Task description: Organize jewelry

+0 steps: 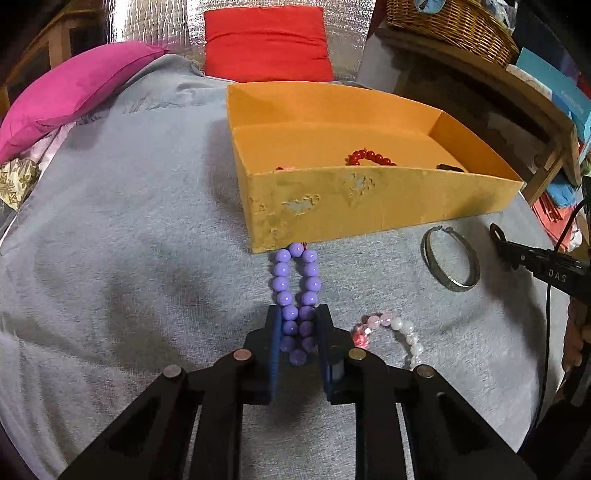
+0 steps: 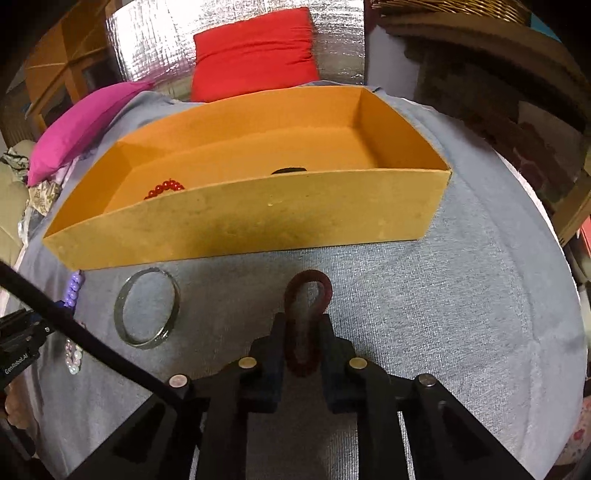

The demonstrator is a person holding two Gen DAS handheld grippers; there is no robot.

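Observation:
A purple bead bracelet point(image 1: 295, 280) lies on the grey cloth just in front of the orange cardboard box point(image 1: 369, 206). My left gripper point(image 1: 297, 314) is shut on the purple bracelet's near end, squeezing the loop narrow. In the right wrist view my right gripper point(image 2: 302, 321) is shut on a dark red fuzzy ring point(image 2: 308, 295) that pokes out ahead of the fingers. The orange box point(image 2: 258, 221) holds a red bead bracelet point(image 2: 164, 188) and a dark item point(image 2: 289, 170). The right gripper also shows at the right edge point(image 1: 496, 236) of the left wrist view.
A silver bangle point(image 1: 450, 258) point(image 2: 147, 308) lies flat on the cloth between the two grippers. A pink and white bead bracelet point(image 1: 388, 328) lies beside the left gripper. Pink cushion point(image 1: 74, 92) and red cushion point(image 1: 266, 44) sit behind; a wicker basket point(image 1: 450, 26) stands on a shelf at right.

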